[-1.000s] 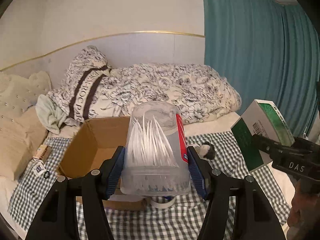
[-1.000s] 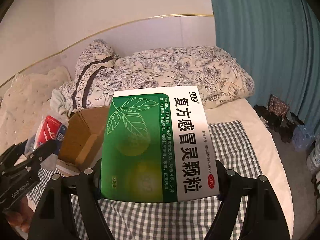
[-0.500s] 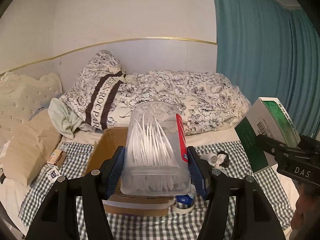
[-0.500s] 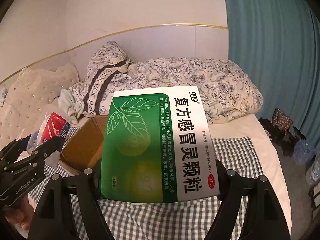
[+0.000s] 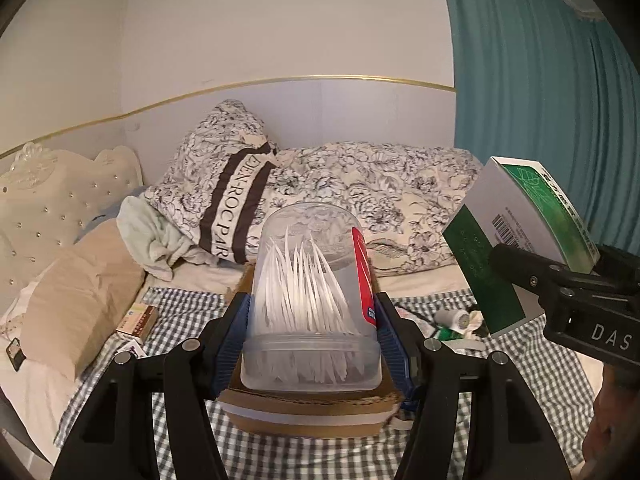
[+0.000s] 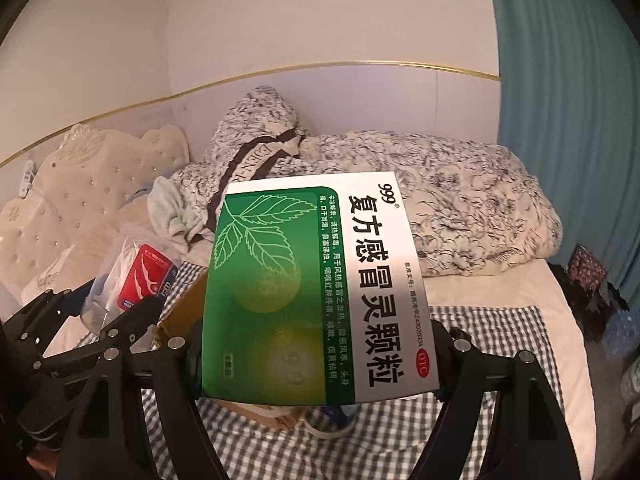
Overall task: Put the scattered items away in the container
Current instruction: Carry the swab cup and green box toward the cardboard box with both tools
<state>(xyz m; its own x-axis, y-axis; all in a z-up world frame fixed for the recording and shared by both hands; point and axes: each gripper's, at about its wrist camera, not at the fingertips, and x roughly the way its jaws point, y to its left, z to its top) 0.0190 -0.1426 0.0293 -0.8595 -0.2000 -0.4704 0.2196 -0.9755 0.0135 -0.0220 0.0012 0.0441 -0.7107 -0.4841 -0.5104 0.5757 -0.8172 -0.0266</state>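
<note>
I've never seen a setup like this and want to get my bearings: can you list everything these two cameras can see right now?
Clear tub of white picks: one, red label, held in left gripper.
Medicine box: one, green and white, held in right gripper.
Cardboard box: one, brown, on the checked cloth below the tub.
Checked cloth: one, grey-white, over the bed.
Small cartons: at least two, left on the cloth.
Small bottle: one, whitish, right on the cloth.
Floral duvet: one, behind the box.
Beige pillow: one, left.
Teal curtain: right.
Left gripper: black.
Right gripper: black.
</note>
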